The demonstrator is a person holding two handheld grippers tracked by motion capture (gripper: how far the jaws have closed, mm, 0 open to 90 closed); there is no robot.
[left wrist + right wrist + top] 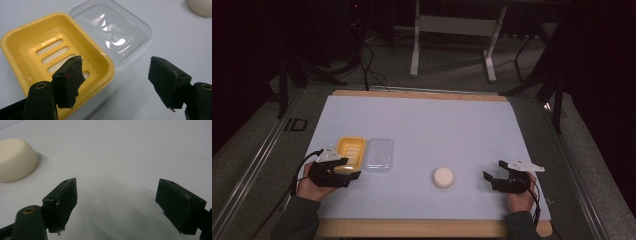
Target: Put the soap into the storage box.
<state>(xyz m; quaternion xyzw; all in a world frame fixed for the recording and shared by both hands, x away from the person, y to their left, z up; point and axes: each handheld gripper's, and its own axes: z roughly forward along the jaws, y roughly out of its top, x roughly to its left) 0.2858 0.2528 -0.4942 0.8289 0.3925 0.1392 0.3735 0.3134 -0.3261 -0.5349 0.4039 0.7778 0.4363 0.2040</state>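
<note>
While spread wide and empty, both grippers low over white sheet (pixel 422 125).

Left gripper (pixel 343 172) at near corner of yellow dish (pixel 351 151); in left gripper view, one jaw over dish's slotted floor, other over bare sheet, jaws well apart, nothing between. Clear lid (pixel 379 153) just beside dish, on its right, seemingly touching it along one long edge, hollow side up. Soap (pixel 444 177), round and cream, on sheet between the grippers, apart from lid. Right gripper (pixel 493 170) right of soap, not touching it, jaws parted and pointing toward it; in right gripper view, soap at upper left, beyond the jaws.
</note>
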